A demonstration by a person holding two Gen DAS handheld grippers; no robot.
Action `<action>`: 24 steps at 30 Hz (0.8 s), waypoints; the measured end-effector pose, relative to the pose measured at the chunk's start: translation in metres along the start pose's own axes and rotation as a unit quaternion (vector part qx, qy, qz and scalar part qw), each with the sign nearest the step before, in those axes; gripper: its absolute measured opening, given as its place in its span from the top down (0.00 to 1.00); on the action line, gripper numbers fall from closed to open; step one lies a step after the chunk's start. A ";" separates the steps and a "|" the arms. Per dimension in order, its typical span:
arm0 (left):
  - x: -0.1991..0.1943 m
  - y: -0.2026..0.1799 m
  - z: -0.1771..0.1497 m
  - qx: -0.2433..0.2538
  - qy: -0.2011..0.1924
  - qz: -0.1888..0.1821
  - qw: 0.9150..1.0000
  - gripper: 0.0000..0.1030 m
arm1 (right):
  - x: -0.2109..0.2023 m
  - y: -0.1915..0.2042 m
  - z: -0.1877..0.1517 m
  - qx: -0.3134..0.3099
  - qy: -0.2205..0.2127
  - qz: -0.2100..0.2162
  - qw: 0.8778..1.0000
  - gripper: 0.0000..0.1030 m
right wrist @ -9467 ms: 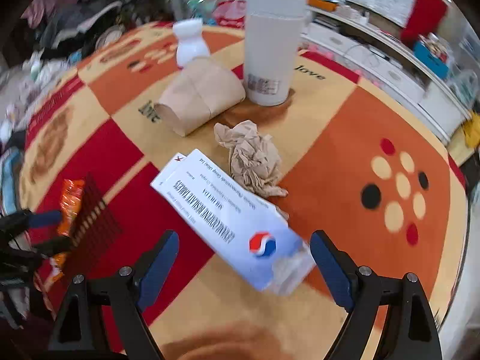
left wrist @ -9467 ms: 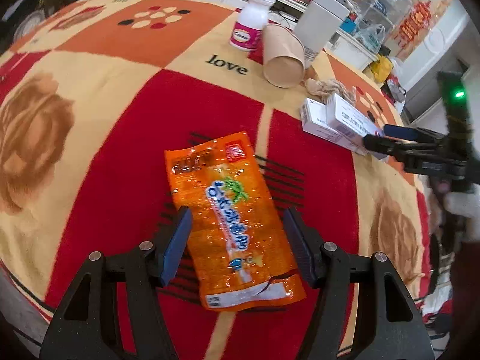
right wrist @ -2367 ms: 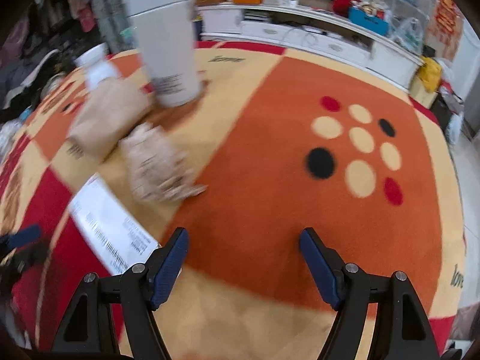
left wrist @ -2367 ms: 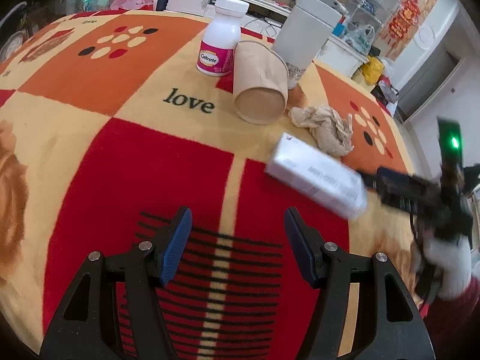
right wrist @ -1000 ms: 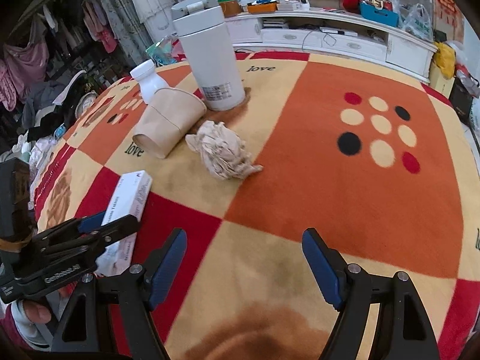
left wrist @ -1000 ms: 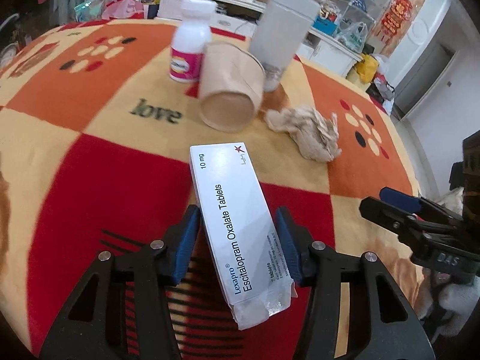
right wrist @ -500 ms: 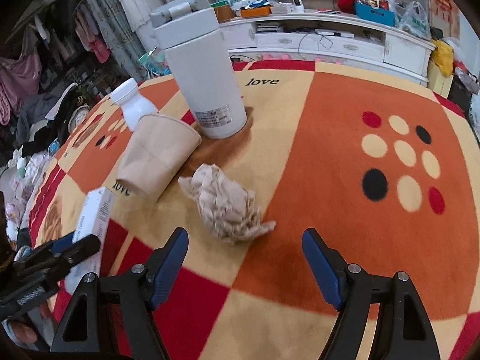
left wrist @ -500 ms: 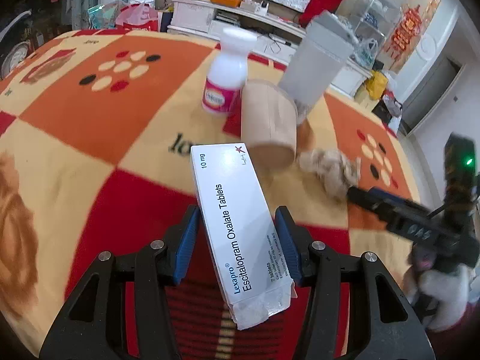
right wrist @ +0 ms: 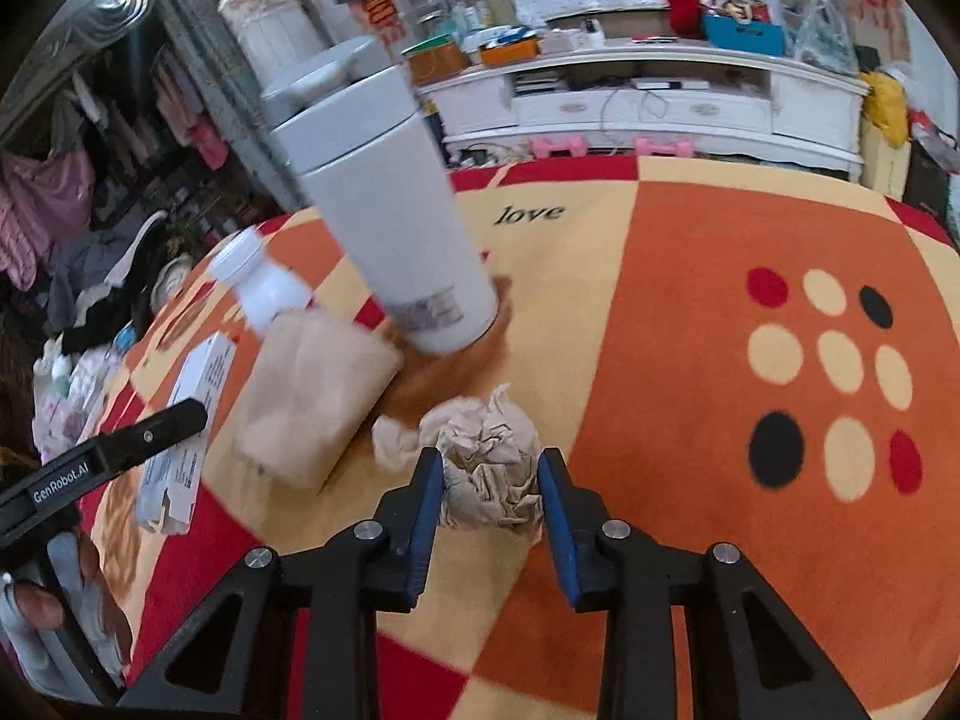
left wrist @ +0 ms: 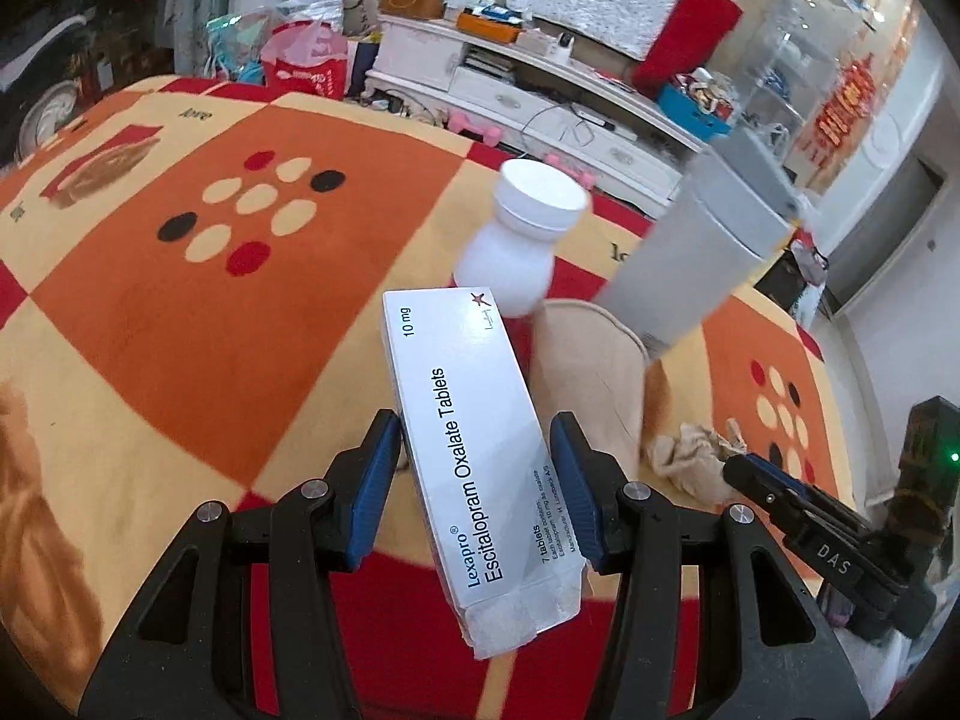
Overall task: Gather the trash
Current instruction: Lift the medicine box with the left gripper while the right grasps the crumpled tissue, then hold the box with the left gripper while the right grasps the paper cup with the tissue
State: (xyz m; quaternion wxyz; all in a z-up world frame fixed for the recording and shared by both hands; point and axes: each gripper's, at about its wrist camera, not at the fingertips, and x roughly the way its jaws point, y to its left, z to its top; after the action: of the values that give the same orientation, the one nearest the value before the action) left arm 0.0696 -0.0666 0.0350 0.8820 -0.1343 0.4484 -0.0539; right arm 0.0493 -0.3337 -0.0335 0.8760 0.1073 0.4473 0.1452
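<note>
Closing just now, the right gripper [right wrist: 491, 495] pinches the crumpled paper ball [right wrist: 486, 468] on the tablecloth [right wrist: 660, 312]; the left gripper [left wrist: 474, 495] is clamped on the tablet box [left wrist: 474, 456], so both need dumping next.

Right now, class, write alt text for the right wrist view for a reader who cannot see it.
The right gripper has just closed its blue pads on a crumpled paper ball lying on a red, orange and cream blanket. Behind it lie a tipped paper cup, a white tumbler and a white bottle.
</note>
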 end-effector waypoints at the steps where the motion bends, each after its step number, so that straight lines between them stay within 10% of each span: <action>1: 0.005 0.000 0.002 -0.001 0.005 -0.001 1.000 0.51 | 0.004 0.001 0.003 0.003 0.000 0.000 1.000 0.70; 8: 0.023 -0.001 0.001 -0.005 0.021 -0.015 1.000 0.51 | 0.023 0.020 0.015 0.002 0.002 0.036 0.999 0.68; 11: 0.023 0.002 0.000 -0.007 0.027 -0.023 0.999 0.51 | 0.027 0.016 0.017 0.028 0.008 0.041 0.999 0.51; 24: 0.015 -0.013 -0.025 0.003 0.057 -0.085 0.995 0.52 | 0.028 -0.007 -0.005 0.107 0.053 0.161 0.980 0.61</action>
State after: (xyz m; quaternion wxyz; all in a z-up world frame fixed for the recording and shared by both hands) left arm 0.0590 -0.0874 0.0132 0.8477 -0.1657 0.4846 -0.1379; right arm 0.0621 -0.3299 -0.0596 0.7997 0.2637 0.4825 0.2412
